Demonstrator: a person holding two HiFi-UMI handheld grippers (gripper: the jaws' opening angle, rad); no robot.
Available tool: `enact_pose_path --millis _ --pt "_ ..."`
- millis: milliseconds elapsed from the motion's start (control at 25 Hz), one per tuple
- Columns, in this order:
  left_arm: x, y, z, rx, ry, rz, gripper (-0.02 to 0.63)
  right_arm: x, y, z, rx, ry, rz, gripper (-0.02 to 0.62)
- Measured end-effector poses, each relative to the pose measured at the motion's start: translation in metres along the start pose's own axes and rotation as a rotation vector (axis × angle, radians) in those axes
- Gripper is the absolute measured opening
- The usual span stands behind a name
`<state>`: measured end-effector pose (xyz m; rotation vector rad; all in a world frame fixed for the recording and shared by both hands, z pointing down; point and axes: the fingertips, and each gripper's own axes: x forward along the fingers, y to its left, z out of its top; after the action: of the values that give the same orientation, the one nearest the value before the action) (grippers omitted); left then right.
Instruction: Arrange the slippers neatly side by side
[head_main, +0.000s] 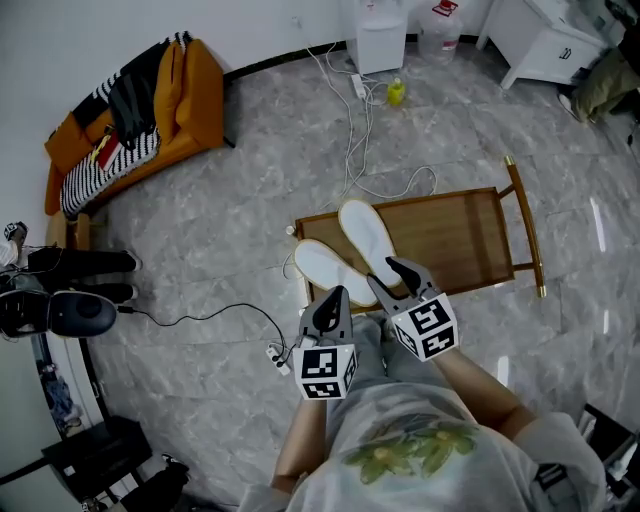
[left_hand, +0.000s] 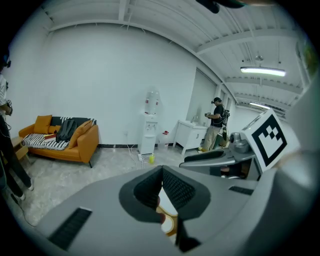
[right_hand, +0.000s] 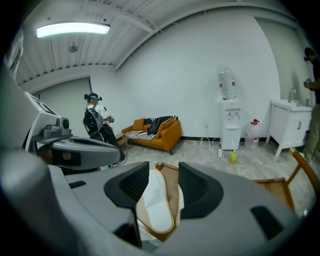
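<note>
Near slipper (head_main: 322, 268) and far slipper (head_main: 367, 234) lie splayed and touching at the wooden table's (head_main: 460, 235) left end; left gripper (head_main: 334, 296) is pressed together, empty; right gripper (head_main: 392, 278) is spread, gripping nothing; nudging one may drag both, or tip the near slipper off the edge.

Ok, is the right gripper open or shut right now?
Open. The right gripper shows its pads well apart in its own view. The white slipper is seen through the gap, and neither pad appears to press on it.
</note>
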<state>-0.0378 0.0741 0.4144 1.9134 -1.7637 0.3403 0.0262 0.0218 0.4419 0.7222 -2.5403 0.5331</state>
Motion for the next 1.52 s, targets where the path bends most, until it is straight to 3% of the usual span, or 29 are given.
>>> enact_pose_path --millis 560,1520 --pt "0.038 0.053 -0.026 -0.006 0.093 -0.017 0.017 0.068 -0.031 -0.034 0.042 0.070 -0.054 0.179" --pt "0.082 0.078 -0.075 -0.004 0.201 -0.078 0.017 0.145 -0.081 -0.109 0.017 0.233 -0.124 0.179"
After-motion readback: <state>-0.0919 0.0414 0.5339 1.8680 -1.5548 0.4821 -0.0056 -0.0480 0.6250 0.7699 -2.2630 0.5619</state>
